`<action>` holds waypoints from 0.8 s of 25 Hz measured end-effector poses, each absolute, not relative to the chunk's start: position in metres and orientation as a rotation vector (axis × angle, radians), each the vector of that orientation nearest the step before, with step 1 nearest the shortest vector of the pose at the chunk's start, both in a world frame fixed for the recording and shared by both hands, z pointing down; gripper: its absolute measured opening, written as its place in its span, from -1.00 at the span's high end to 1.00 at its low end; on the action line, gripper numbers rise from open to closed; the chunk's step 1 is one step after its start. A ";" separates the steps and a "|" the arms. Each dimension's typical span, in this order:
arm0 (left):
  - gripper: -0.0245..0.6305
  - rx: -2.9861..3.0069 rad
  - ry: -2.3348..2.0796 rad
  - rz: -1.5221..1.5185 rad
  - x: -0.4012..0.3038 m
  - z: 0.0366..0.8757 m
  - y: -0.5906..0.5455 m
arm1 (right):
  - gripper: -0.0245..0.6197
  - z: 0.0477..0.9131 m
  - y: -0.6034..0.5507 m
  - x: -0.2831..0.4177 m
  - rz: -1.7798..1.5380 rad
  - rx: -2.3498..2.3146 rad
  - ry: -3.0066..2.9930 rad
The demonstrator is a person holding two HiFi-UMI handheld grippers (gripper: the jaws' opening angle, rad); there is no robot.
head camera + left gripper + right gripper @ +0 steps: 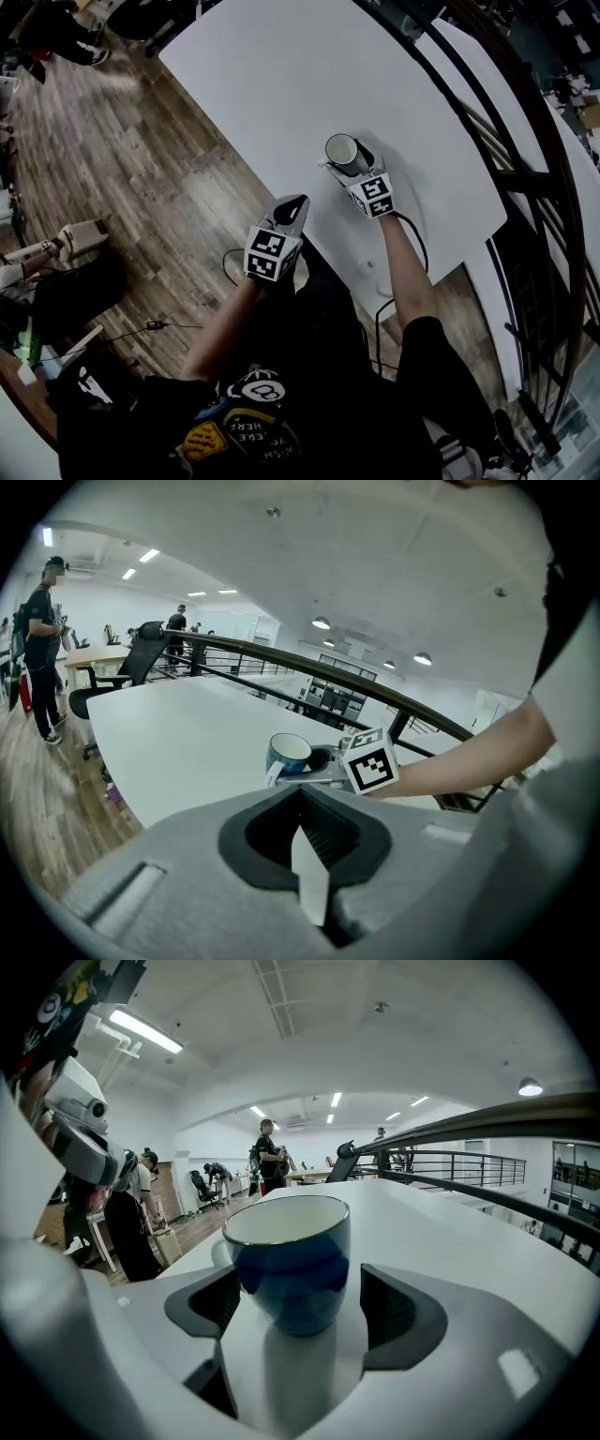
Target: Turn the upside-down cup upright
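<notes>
Here we see the blue cup (291, 1251) standing upright on the white table (262, 84), its white inside facing up. It sits between the parted jaws of our right gripper (302, 1321), whose pads stand clear of its sides. Our left gripper (289, 211) hangs at the table's near edge, its jaws clenched together on nothing.

A white table (281, 84) stands on wood flooring (122, 178) — a dark railing (272, 654) curving beside it.
</notes>
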State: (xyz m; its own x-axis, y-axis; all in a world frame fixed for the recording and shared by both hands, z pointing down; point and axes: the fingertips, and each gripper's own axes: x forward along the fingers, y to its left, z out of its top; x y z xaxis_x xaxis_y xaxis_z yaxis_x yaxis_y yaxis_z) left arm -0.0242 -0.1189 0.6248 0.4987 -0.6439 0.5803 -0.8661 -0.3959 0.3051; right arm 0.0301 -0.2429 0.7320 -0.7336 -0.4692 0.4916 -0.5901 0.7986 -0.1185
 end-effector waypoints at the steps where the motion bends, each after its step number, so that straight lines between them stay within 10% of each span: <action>1: 0.91 2.160 -1.223 0.501 -0.024 0.626 -0.119 | -0.30 0.735 -0.244 0.027 0.369 0.785 -2.534; 20: 0.91 2.114 -1.139 0.442 -0.062 0.617 -0.160 | -0.31 0.703 -0.235 0.010 0.283 0.856 -2.530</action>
State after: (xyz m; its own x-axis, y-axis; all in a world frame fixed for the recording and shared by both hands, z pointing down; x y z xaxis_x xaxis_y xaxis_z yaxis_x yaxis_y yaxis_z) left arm -0.0623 -0.1597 0.6166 0.5580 -0.5962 0.5772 -0.8295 -0.3806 0.4087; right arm 0.0101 -0.2353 0.7032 -0.7053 -0.5233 0.4782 -0.6159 0.7863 -0.0480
